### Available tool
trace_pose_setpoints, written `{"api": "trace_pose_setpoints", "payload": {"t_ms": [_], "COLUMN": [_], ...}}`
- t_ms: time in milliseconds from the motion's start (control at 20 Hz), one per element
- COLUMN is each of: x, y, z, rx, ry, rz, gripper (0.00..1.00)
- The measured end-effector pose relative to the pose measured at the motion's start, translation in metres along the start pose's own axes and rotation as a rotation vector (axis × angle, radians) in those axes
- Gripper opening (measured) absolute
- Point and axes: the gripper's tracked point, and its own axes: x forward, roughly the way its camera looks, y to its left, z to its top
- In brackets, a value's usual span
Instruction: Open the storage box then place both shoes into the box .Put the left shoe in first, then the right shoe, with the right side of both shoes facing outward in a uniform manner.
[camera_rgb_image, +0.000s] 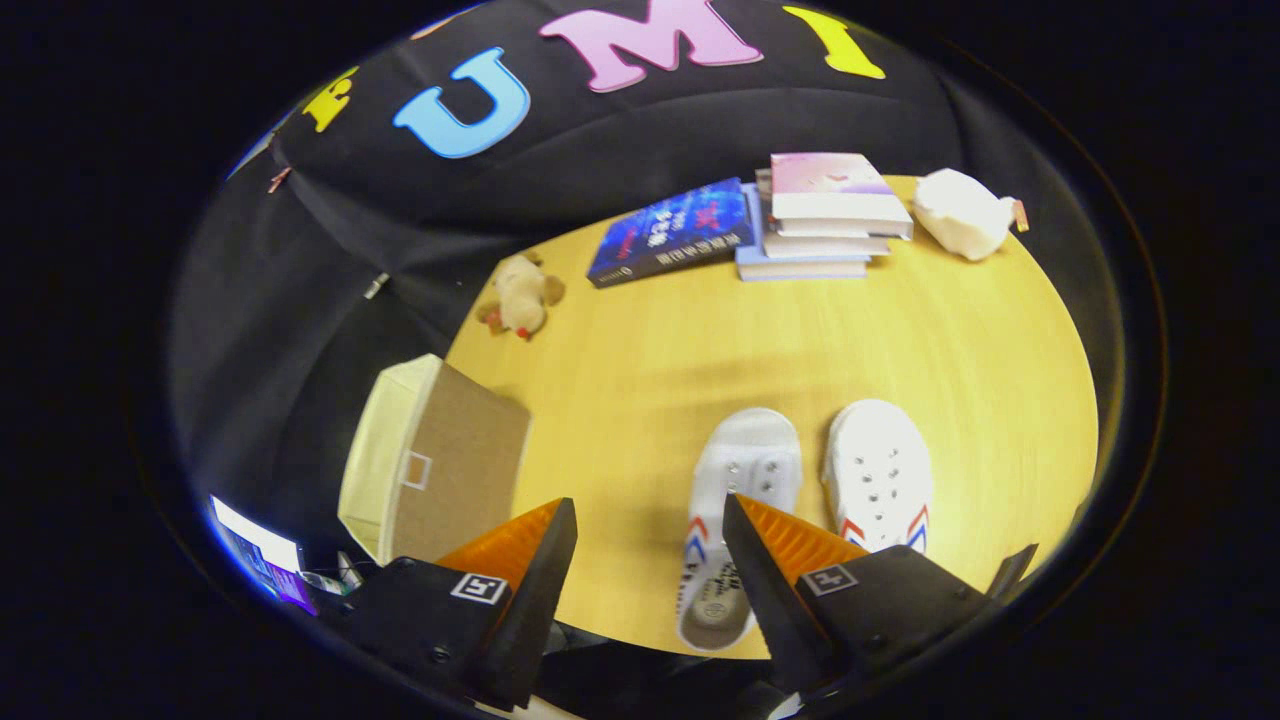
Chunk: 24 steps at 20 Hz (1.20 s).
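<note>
On the wooden table (640, 380) the storage box (440, 460) stands at the left edge, both shoes out beside it. The gripper (650, 525) hangs wide and empty over the left shoe (745, 470), right shoe (880, 470) alongside; judging by this, picking up the left shoe comes next, fingers straddling it

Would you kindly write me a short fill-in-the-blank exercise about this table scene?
1. The gripper has its fingers ____, holding nothing.
2. Two white ____ lie just ahead of the fingers.
3. The storage box stands at the table's edge, on the same side as the ____ toy.
4. A white plush toy lies beside the stacked ____.

Missing words: open; shoes; brown; books
</note>
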Motion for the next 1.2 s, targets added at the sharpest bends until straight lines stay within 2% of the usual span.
{"api": "trace_pose_setpoints", "payload": {"t_ms": [150,250,300,350,600,700,750,850,1050,1100,1200], "x": [0.013,0.024,0.03,0.034,0.06,0.064,0.064,0.065,0.062,0.062,0.059], "y": [-0.032,-0.047,-0.056,-0.061,-0.069,-0.076,-0.081,-0.08,-0.079,-0.079,-0.078], "z": [-0.025,-0.039,-0.045,-0.049,-0.051,-0.053,-0.053,-0.053,-0.055,-0.053,-0.049], "rx": [0.011,-0.005,-0.012,-0.015,-0.002,-0.01,-0.011,-0.03,-0.004,0.021,0.043], "ry": [0.083,0.127,0.144,0.16,0.186,0.202,0.196,0.174,0.171,0.173,0.16], "rz": [-0.064,-0.104,-0.13,-0.147,-0.161,-0.195,-0.228,-0.239,-0.256,-0.253,-0.236], "gripper": [0.77,0.77,0.69,0.66,0.66,0.51,0.41,0.22,0.22,0.11,0.08]}}
